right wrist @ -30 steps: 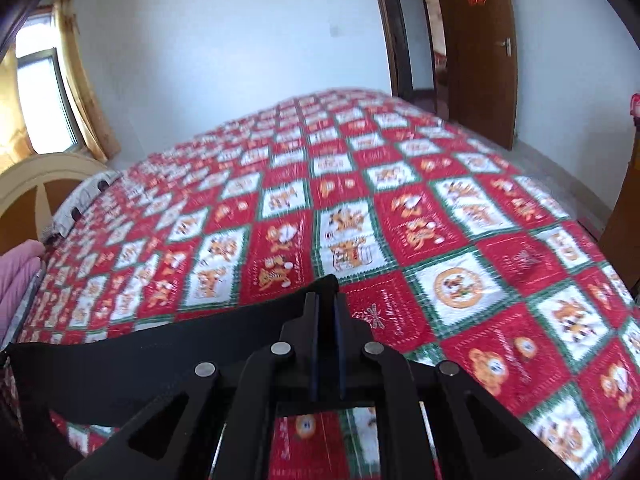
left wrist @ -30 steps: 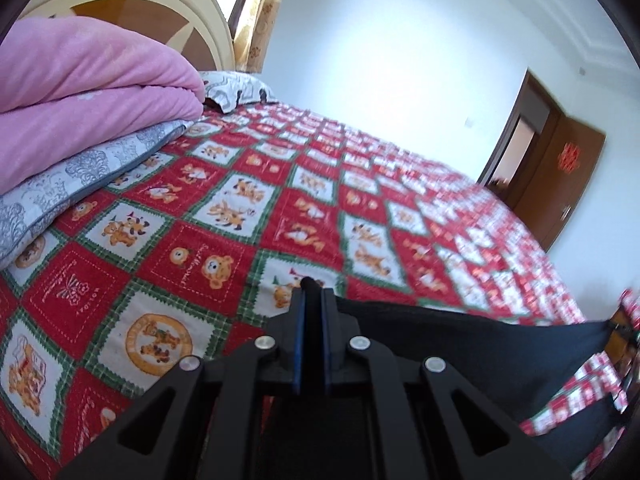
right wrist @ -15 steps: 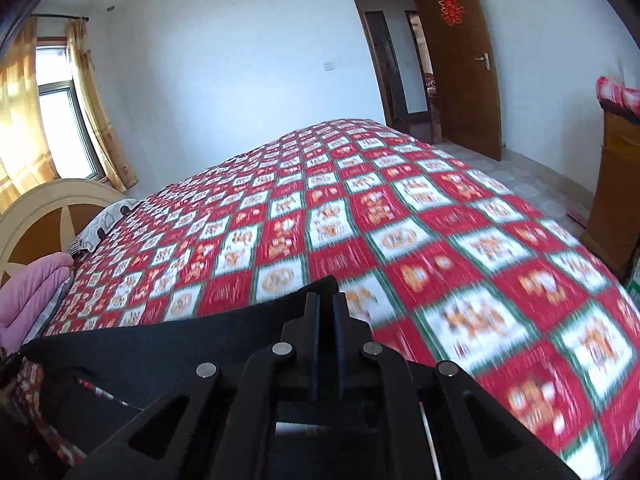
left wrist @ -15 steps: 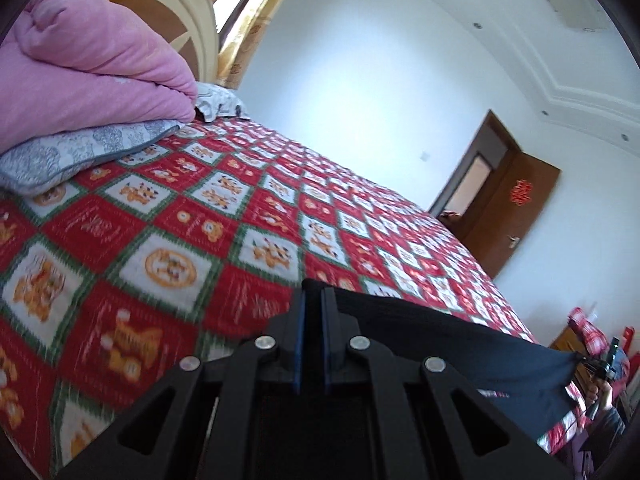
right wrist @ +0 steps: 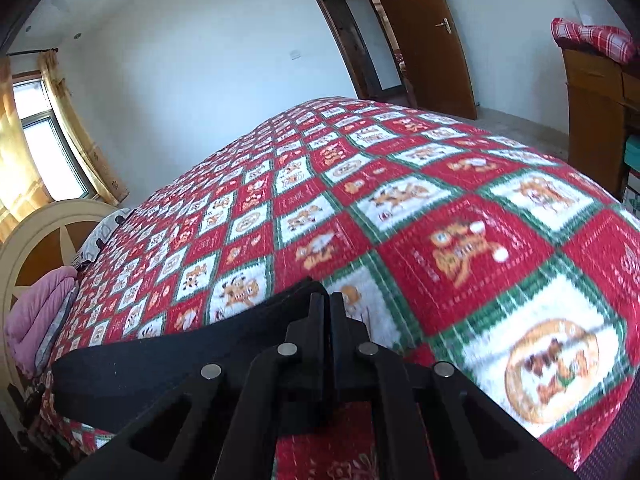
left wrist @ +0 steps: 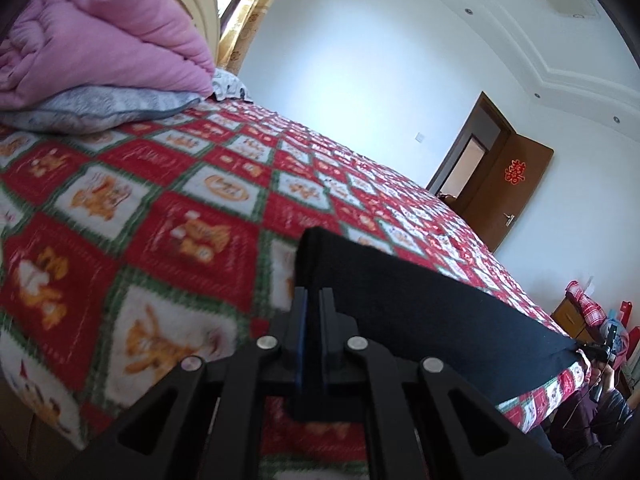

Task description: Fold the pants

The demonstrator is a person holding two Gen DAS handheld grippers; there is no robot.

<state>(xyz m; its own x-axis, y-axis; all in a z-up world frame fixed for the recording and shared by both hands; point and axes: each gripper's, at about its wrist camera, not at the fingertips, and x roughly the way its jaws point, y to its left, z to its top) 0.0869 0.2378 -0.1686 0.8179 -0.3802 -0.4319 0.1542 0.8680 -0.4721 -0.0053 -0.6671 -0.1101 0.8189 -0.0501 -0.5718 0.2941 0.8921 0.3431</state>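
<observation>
Black pants hang stretched as a dark band between my two grippers, just above the near edge of the bed. My left gripper is shut on one corner of the pants, with the cloth running off to the right. In the right wrist view the same pants stretch away to the left from my right gripper, which is shut on the other corner. Both sets of jaws are pressed together with the fabric pinched between them. The rest of the pants below the grippers is hidden.
A red, green and white checked blanket covers the whole bed. A folded pink quilt on a grey pillow lies at the cream headboard. A brown door stands open; a wooden cabinet stands beside the bed.
Both grippers have pulled back toward the near edge of the bed and sunk lower, carrying the stretched pants with them. The blanket squares now look larger and closer. Both grips are unchanged.
</observation>
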